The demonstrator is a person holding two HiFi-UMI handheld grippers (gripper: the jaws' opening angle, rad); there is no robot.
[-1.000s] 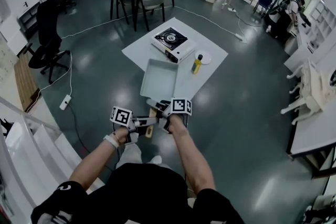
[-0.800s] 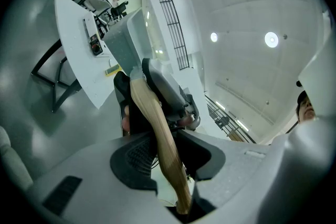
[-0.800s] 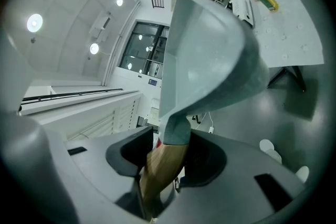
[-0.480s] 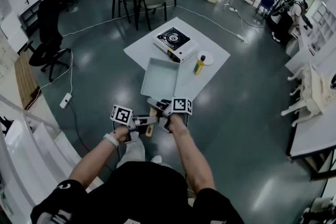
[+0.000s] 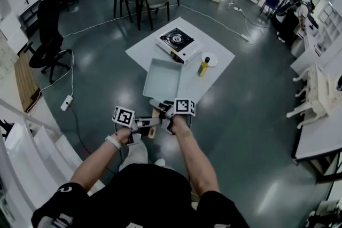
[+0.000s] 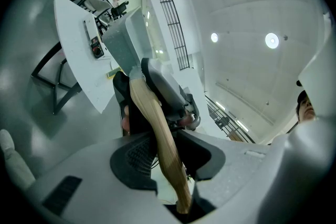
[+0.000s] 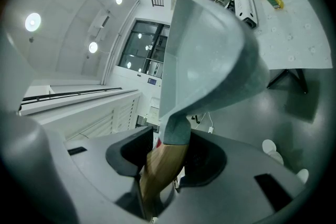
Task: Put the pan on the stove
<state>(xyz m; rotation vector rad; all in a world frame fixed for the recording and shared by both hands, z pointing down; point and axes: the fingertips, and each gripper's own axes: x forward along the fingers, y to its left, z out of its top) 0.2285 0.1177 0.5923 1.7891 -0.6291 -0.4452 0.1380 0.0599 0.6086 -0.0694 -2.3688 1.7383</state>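
Pan and right hand-held gripper: the pan [image 5: 162,80] extends straight ahead of the right hand-held gripper [image 5: 162,107], whose jaws close on the handle [image 7: 160,170] just where wood meets the grey neck.
Pan and left hand-held gripper: the left hand-held gripper [image 5: 149,124] clamps the free end of the handle, behind the right one and farther from the pan body; in the left gripper view the handle [image 6: 157,128] runs up from between its jaws towards the pan [image 6: 123,44].
Jaw state: both pairs of jaws are set narrowly, pressed against the wood on either side.
Pan position: on the person's side of the stove [image 5: 175,44], well apart from it, over the edge of the worktop [image 5: 144,48] farthest from the stove. The handle reaches out past that edge over the floor [image 5: 96,77]. Whether the base touches the worktop cannot be told.
Pan appearance: square, pale grey, with low upright walls and rounded corners; empty inside. The handle is light brown wood, slightly curved, joined by a grey neck.
Pan underside: in the right gripper view, the pan [image 7: 205,55] shows a matt grey, smooth outer wall.
Beside the stove: a yellow bottle [image 5: 201,65] and a white disc [image 5: 209,60] stand to its right.
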